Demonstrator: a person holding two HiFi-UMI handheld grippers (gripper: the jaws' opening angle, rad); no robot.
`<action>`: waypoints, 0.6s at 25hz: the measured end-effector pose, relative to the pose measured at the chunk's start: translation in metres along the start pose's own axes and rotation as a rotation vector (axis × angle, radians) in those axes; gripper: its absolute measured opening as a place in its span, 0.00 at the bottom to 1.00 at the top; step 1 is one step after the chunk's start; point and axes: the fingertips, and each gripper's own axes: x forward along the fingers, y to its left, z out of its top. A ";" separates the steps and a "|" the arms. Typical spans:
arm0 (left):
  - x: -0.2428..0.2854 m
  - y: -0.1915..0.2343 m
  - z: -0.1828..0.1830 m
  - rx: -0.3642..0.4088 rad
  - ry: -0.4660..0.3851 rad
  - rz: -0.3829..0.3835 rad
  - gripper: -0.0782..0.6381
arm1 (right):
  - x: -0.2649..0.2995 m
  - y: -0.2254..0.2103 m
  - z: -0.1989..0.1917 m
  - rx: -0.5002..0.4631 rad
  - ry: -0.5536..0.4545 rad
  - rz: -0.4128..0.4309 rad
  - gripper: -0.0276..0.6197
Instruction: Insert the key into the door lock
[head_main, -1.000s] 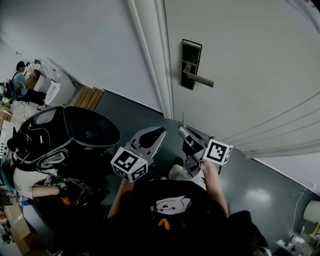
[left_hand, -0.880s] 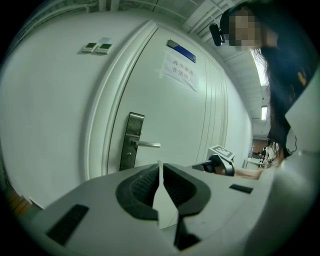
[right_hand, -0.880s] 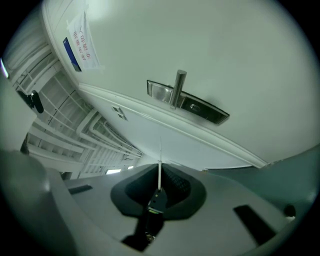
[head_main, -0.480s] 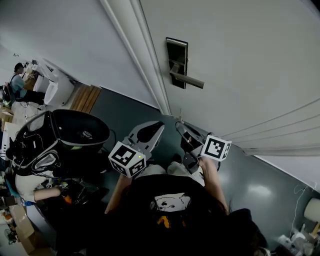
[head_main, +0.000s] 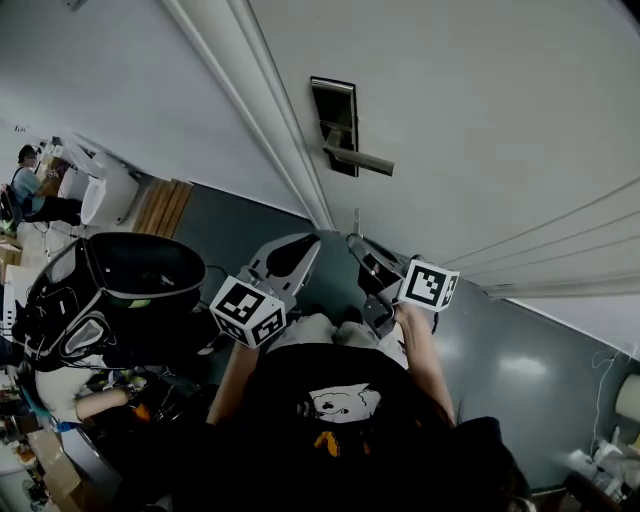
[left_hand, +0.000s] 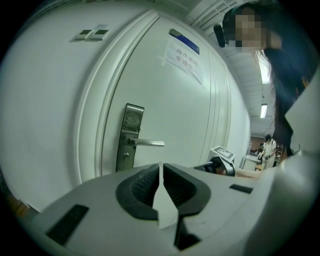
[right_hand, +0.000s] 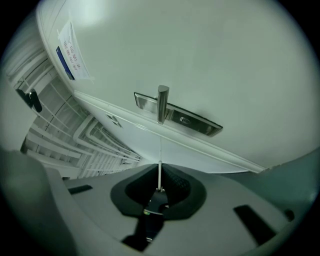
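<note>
1. Right tool is clamped on the key, blade aimed at the door; left tool is closed, empty.
2. Approach step: key sits well short of the lock plate.
3. Next, likely: line the blade up with the keyhole.

A seated person is far left, beyond a brown slatted patch and grey floor.

Two grippers, one key, one door lock.
</note>
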 end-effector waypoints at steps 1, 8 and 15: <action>0.001 0.001 0.000 0.003 -0.003 -0.008 0.15 | 0.001 -0.001 0.000 0.000 -0.005 -0.003 0.07; 0.002 0.017 0.011 0.038 -0.018 -0.095 0.15 | 0.024 -0.001 0.007 -0.013 -0.053 -0.007 0.07; -0.002 0.041 0.016 0.090 -0.011 -0.159 0.15 | 0.058 -0.019 0.012 0.022 -0.095 -0.045 0.07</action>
